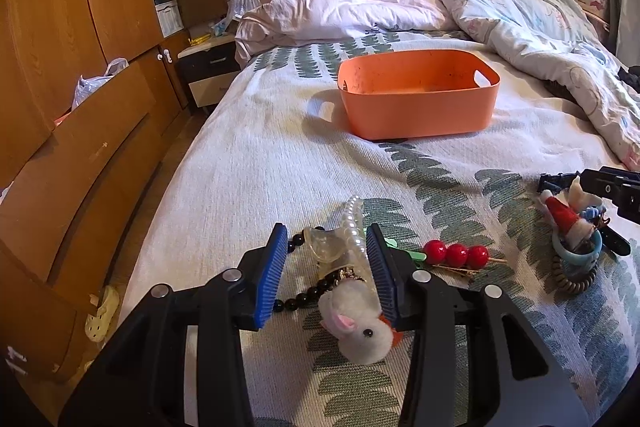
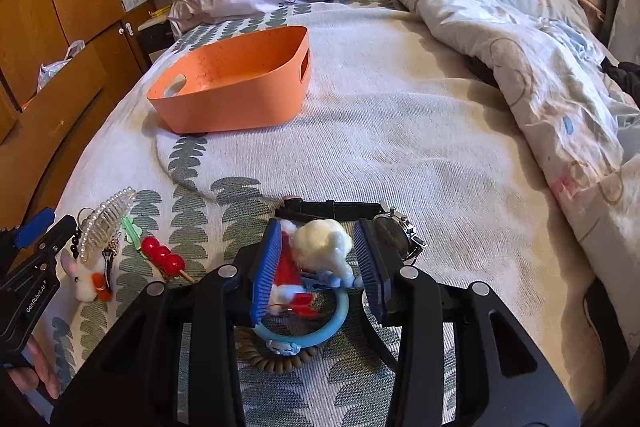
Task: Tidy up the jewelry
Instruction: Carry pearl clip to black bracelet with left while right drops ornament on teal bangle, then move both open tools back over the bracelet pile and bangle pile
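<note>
One text can be read: "GenRobot.AI" is printed in small white letters on the black body of the left gripper [image 2: 34, 247], seen at the left edge of the right wrist view. No other writing is legible.

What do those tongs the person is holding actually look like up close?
Both are alike. The left tongs and right tongs each have two chunky matt black arms with cut-out windows and round silver bolt heads. The fingers end in bright blue ribbed pads. One black side plate carries small white lettering. No cables or sleeves show.
</note>
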Available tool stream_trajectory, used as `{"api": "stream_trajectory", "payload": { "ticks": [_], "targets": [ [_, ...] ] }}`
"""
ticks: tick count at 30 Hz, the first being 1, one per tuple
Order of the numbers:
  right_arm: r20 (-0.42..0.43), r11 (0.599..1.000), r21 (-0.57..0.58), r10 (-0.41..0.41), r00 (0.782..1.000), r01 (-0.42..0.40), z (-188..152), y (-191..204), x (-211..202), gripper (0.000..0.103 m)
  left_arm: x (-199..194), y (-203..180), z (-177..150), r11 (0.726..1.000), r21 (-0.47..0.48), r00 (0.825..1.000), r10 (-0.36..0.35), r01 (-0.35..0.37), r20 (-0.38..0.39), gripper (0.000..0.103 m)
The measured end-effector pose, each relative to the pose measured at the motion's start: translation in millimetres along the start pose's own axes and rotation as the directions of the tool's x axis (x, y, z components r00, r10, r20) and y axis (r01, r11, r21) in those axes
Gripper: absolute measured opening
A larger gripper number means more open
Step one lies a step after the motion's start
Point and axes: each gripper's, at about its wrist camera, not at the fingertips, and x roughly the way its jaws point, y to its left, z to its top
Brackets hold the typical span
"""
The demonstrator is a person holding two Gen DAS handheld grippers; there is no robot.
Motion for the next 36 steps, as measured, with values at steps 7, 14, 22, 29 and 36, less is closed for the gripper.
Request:
{"api": "stream_trajectory", "payload": {
  "ticks": [7,14,22,29,36],
  "targets": [
    [0.033,1.0,0.006,0.01,0.999,-0.01,3.2,1.8,-14.4,0.065,-6.5,1.5,0.5,1.0,-0.006,1.0,0.002,-0.002,0.006,0.043],
    [0.138,1.0,0.003,0.03,0.99,-0.031,8.6,9.0,-60.0,0.072,-28.6,0.8,1.7,1.0,-0.004,0.999,0.003,-0.003,0.043,0.054],
    [0.23,0.997,0.011,0.066,0.971,-0.07,3.6,11.4,-117.2,0.078,-72.6,4.7,-2.5,0.999,0.004,0.992,0.034,-0.035,0.122,0.071],
    [0.232,0.996,0.023,0.074,0.97,-0.081,-22.7,8.5,-139.7,0.08,-106.9,8.8,-25.2,0.999,-0.018,0.992,0.043,-0.041,0.115,0.073],
    [0.214,0.993,0.047,0.1,0.972,-0.113,-61.5,14.5,-148.1,0.08,-136.6,5.3,-58.4,0.999,-0.03,0.993,0.032,-0.029,0.116,0.075]
  ]
}}
